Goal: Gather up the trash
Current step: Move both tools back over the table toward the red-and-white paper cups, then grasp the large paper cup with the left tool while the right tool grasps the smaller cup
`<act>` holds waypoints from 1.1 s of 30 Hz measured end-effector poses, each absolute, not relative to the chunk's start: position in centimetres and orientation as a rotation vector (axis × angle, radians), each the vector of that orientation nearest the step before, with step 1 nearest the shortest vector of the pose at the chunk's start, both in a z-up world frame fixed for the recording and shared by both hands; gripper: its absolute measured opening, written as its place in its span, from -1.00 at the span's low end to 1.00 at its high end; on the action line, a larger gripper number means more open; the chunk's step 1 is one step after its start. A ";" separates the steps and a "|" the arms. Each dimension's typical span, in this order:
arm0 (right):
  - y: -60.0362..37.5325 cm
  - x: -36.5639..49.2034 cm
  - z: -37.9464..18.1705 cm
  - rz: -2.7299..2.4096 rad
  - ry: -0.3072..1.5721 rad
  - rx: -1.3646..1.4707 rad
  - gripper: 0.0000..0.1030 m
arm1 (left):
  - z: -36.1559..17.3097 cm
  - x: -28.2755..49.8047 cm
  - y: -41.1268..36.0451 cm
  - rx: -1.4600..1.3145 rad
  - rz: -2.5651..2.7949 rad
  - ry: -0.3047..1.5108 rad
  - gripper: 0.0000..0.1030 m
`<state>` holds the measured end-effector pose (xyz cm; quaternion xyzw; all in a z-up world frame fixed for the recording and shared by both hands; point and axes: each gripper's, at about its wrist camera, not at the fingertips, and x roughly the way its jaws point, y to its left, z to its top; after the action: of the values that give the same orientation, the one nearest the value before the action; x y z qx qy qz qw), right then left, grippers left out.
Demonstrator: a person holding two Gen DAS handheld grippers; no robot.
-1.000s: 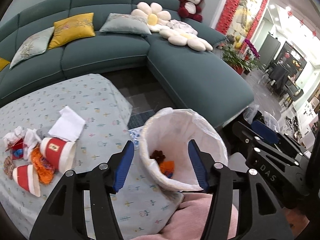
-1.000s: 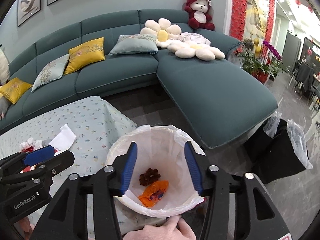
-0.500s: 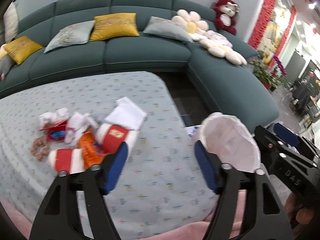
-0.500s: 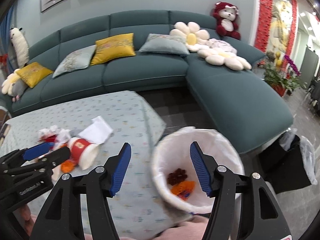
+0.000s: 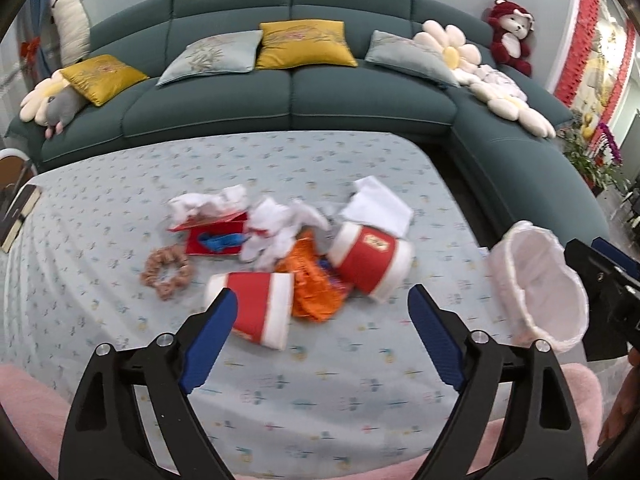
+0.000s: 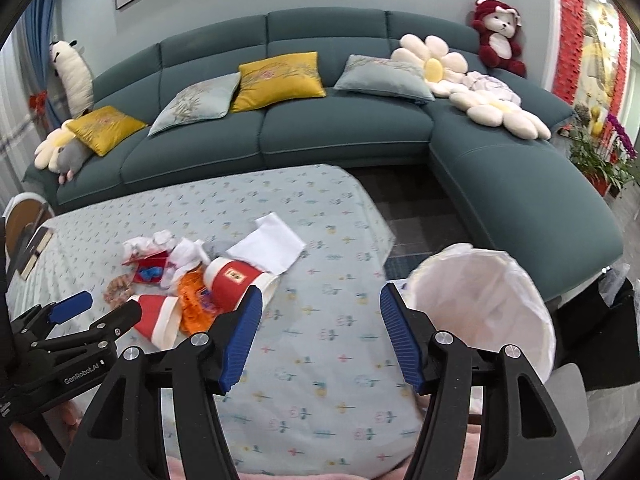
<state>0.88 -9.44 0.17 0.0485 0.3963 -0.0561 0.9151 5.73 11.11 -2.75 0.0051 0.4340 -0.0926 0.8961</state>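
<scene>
1. While the left gripper [image 5: 322, 314] hangs over the cloth-covered table [image 5: 120, 208], its jaws are spreading apart with nothing between them.
2. The trash sits in a heap just beyond it: two red paper cups [image 5: 256, 308] on their sides, an orange wrapper [image 5: 316, 292], crumpled tissues [image 5: 276, 226], a red box [image 5: 216, 240] and a scrunchie [image 5: 166, 276].
3. The right gripper [image 6: 320, 320] is released and empty above bare cloth.
4. The white-lined bin [image 6: 488, 304] stands off the table's right edge, near the sofa [image 6: 344, 136].
</scene>
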 end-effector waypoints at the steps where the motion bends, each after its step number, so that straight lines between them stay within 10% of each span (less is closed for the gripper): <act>1: -9.0 1.0 -0.1 -0.110 0.821 0.098 0.15 | -3.1 5.7 11.5 0.016 -0.187 0.901 0.64; 33: -3.3 10.2 -11.4 -0.055 1.038 0.131 0.15 | -14.7 12.0 15.6 0.060 -0.169 1.111 0.68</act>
<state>10.23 -3.31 -11.42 0.0624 0.4958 -0.0261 0.8658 12.05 15.60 -14.74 0.0285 0.5268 -0.0802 0.8457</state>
